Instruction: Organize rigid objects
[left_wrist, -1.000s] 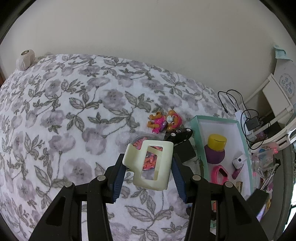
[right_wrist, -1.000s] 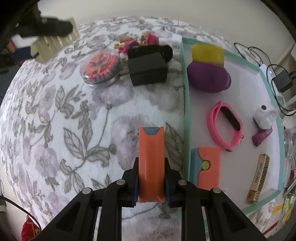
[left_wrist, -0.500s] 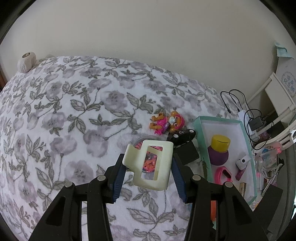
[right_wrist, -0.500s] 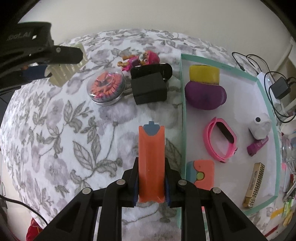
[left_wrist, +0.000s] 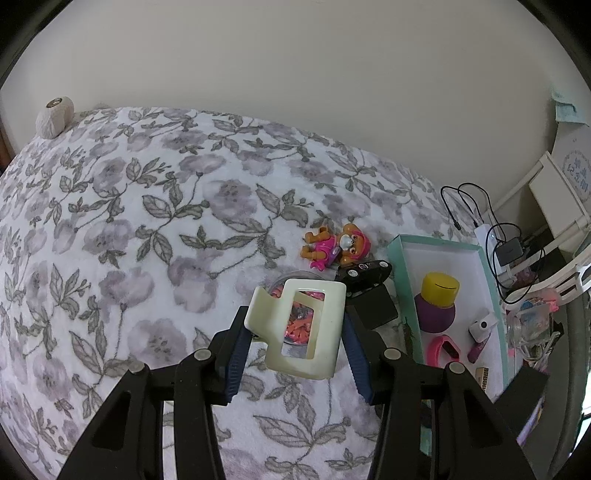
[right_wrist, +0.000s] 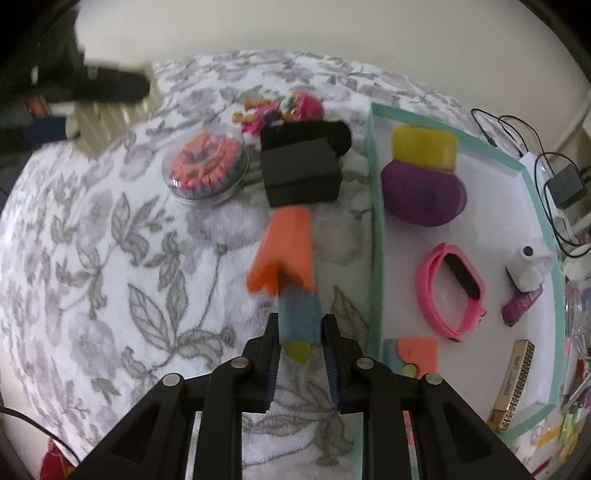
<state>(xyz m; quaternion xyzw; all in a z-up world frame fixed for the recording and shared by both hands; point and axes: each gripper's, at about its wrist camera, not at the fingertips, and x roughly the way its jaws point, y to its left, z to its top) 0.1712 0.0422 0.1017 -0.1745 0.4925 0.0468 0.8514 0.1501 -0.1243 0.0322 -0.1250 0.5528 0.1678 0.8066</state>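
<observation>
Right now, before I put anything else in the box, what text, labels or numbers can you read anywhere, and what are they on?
No text reads clearly in either view.
White card at the far right of the left view: blue printed characters in a round wreath, too small and warped to read.
Ball of yarn: round label on its end, too small to read.
Black toy car: small marks, unreadable.

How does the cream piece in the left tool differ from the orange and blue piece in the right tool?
The cream piece is one pale colour with a rectangular window through it; the orange and blue piece has several colours and shows no opening. The cream piece is broad and flat, the orange and blue piece long and narrow. The cream piece looks sharp, the other blurred. Both are held above the floral blanket.
</observation>
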